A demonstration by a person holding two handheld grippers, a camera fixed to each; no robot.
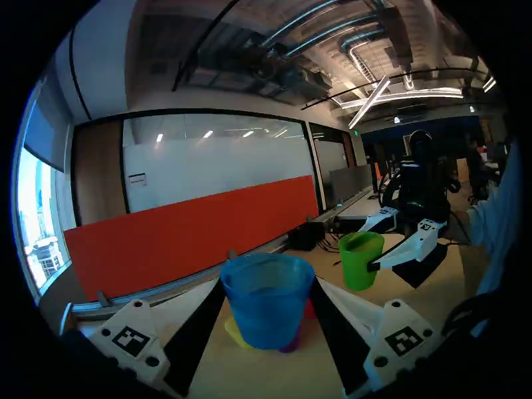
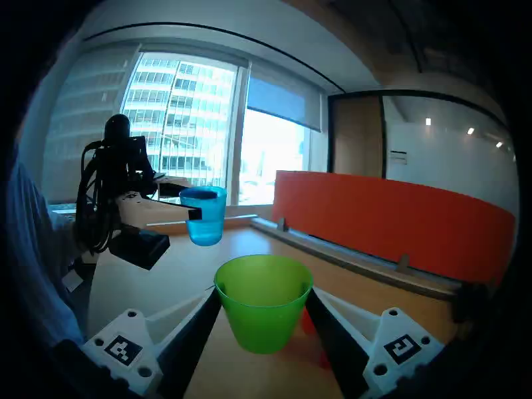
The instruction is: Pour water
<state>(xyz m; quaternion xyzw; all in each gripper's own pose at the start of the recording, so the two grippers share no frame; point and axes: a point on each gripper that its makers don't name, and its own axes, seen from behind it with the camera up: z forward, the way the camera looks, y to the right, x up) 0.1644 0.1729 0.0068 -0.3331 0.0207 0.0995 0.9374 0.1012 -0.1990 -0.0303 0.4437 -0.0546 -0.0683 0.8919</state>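
In the left gripper view, the left gripper (image 1: 269, 286) is clamped on a blue cup (image 1: 268, 312), one finger pressing each side of its wall. The cup is upright and lifted clear of the wooden tabletop (image 1: 266, 372). A fluid line seems to show through its translucent wall. Just under and behind the cup, a yellow piece (image 1: 233, 331) and a reddish piece (image 1: 309, 310) lie on the tabletop, too hidden to identify.

Farther off to the right, the right gripper (image 1: 364, 249) grips a green cup (image 1: 358, 266) between its two fingers, also upright and raised above the tabletop, apart from the blue cup. A light sleeve (image 1: 495, 223) shows behind it.

In the right gripper view, the green cup's open mouth faces up.

An orange partition (image 1: 199, 226) runs along the tabletop's far edge. Large windows (image 2: 179, 126) lie beyond.
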